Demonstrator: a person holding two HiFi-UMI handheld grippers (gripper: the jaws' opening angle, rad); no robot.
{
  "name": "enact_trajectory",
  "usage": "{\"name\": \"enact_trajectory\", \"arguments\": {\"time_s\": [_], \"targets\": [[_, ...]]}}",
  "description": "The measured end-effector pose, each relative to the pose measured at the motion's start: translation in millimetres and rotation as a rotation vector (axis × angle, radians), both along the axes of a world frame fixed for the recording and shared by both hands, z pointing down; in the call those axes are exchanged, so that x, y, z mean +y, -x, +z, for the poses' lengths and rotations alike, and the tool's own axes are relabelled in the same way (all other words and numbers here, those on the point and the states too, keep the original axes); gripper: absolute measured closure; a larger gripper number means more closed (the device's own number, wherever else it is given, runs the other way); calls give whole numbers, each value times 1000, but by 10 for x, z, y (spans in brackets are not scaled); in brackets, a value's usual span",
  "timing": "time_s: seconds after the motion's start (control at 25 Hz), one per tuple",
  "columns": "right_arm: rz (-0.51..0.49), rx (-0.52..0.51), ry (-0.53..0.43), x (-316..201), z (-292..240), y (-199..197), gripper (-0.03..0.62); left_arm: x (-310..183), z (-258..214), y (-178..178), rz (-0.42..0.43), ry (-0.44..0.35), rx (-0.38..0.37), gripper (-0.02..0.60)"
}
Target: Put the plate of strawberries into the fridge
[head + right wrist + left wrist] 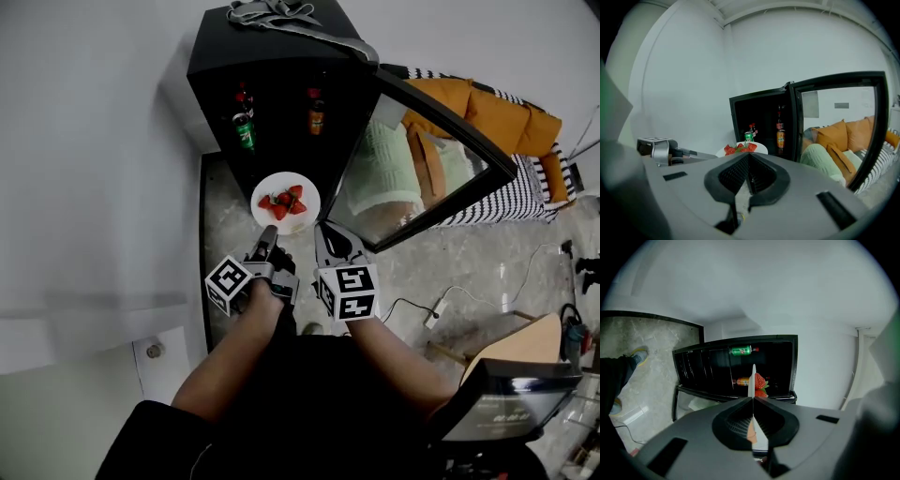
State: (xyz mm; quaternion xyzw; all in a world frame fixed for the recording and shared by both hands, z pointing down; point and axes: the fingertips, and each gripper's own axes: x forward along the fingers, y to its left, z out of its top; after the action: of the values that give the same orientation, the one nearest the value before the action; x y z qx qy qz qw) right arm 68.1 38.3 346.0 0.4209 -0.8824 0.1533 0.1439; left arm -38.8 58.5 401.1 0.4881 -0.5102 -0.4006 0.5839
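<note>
A white plate [286,203] with several red strawberries [284,203] hangs in front of the open black fridge [272,94]. My left gripper [269,234] is shut on the plate's near rim. In the left gripper view the plate [752,380] shows edge-on between the jaws, strawberries [761,381] beside it. My right gripper [325,238] is shut and empty, just right of the plate and apart from it. In the right gripper view the plate [743,148] floats before the fridge [764,124].
The fridge's glass door [427,164] stands swung open to the right. Inside are a green can [244,131] and bottles [316,111]. A sofa with orange cushions [497,112] is behind the door. A cable and plug [431,314] lie on the marble floor.
</note>
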Motion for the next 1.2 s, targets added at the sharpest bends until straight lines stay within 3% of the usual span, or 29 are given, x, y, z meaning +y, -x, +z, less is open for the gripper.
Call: {"name": "enact_trajectory", "arguments": {"time_s": [0.52,0.92,1.2], "targets": [[33,24,67,-606,141,473,589,-583,133,381,68,52,26,571],[137,47,120,-1281,307,941,589,-1239,270,816,165,94,41,572],[195,65,112,-1507,388,1186,589,-1498,337,1021,209,77,61,572]]}}
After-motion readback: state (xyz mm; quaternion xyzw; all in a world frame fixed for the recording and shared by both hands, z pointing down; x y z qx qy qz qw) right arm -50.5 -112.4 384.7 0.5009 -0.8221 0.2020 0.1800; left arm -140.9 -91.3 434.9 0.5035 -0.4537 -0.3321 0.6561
